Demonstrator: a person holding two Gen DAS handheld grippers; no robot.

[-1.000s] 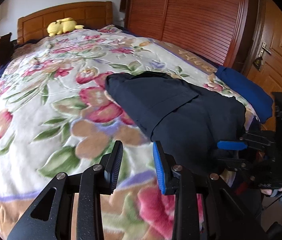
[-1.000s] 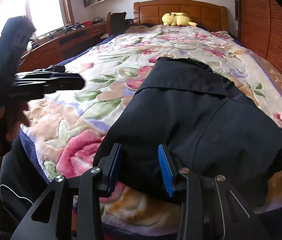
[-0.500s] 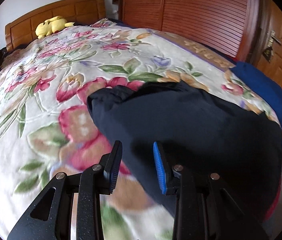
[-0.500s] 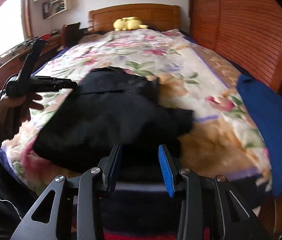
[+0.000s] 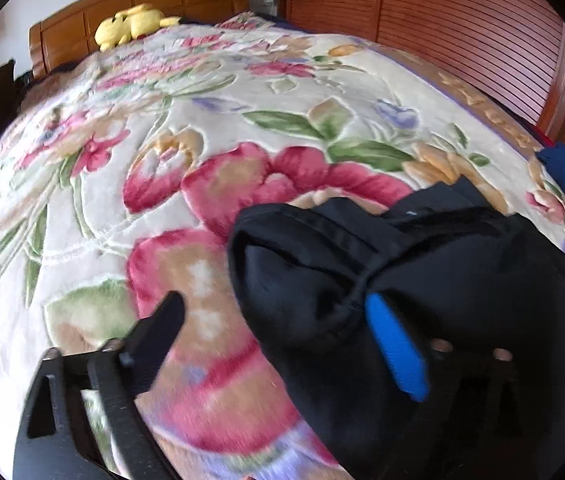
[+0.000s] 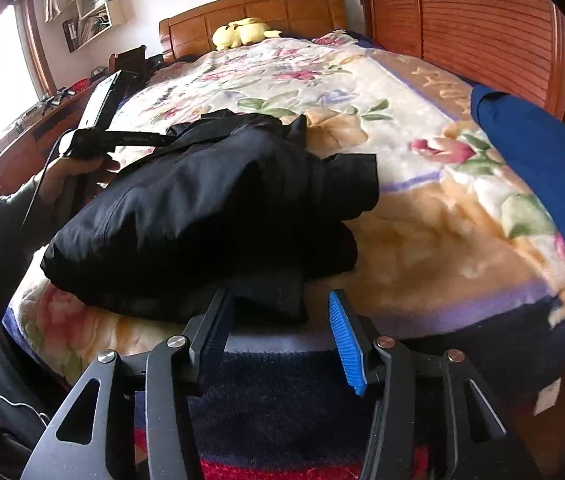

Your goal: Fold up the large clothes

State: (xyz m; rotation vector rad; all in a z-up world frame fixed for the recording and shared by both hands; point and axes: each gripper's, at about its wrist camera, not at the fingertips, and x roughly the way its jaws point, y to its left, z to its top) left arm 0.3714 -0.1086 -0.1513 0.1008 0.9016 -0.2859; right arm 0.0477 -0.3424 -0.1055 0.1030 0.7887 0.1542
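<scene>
Your left gripper point(image 5: 278, 340) has just sprung wide over the jacket point(image 5: 422, 300); right gripper point(image 6: 278, 328), part-open after widening, holds nothing, jacket at twelve o'clock.

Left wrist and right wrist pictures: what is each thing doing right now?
Black jacket: folded in a bundle near the foot of the floral blanket.
Left gripper: open, jaws just widened, over the jacket's edge.
Right gripper: open, just opening, holding nothing.
Blue folded cloth: lying at the bed's corner.
Yellow plush toy: by the headboard.
</scene>
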